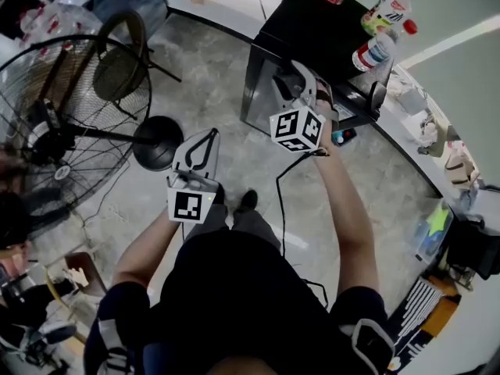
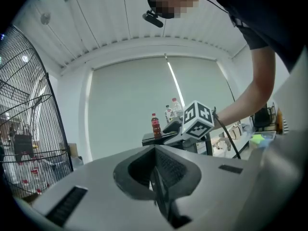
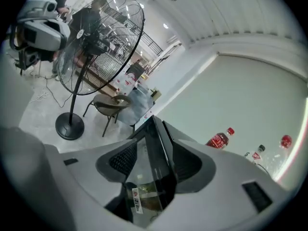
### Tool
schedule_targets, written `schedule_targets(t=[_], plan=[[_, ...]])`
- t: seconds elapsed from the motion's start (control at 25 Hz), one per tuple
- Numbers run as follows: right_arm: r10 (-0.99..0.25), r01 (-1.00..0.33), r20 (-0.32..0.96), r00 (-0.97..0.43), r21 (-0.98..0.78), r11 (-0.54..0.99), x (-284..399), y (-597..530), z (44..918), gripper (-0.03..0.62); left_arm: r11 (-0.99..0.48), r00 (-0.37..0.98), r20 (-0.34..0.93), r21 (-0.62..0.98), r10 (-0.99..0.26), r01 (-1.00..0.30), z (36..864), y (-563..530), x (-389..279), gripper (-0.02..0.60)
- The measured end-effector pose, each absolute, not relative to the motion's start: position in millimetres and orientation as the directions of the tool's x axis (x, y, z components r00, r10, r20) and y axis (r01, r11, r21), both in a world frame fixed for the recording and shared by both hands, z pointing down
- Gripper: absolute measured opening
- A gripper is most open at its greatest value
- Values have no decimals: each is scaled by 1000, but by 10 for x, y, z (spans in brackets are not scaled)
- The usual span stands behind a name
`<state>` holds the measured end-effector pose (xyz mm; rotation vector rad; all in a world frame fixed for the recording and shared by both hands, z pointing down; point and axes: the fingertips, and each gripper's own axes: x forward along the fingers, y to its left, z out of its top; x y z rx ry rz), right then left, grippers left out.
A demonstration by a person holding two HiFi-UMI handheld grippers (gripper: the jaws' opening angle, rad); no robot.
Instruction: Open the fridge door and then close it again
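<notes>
At one o'clock, right gripper (image 1: 301,75) pinches the small black fridge's (image 1: 312,30) door edge (image 3: 161,148), left gripper (image 1: 208,137) pressed together, empty; opening seems begun, needing an outward pull.

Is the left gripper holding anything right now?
No, the left gripper has its jaws pressed together with nothing between them.

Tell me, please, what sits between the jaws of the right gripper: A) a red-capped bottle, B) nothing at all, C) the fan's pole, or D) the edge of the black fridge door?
D: in the right gripper view, the right gripper has the dark edge of the fridge door running up between its jaws, which close on it.
</notes>
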<state>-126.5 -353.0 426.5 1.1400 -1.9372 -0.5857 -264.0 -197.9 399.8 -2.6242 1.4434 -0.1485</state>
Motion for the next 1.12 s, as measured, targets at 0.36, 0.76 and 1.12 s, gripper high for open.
schedule_targets(t=[0.36, 0.76, 1.12], plan=[[-896, -717, 299, -329, 538, 443, -1058, -3107, 3940, 144, -515, 518, 9, -133, -855, -847, 3947, -2010, -2621, 23], [-916, -863, 203, -346, 315, 395, -813, -2619, 3755, 20, -507, 512, -28, -111, -858, -855, 3842, -2024, -2571, 22], [-946, -933, 70, -315, 158, 323, -621, -2147, 3548, 20, -516, 523, -52, -109, -851, -850, 3748, -1985, -2469, 23]])
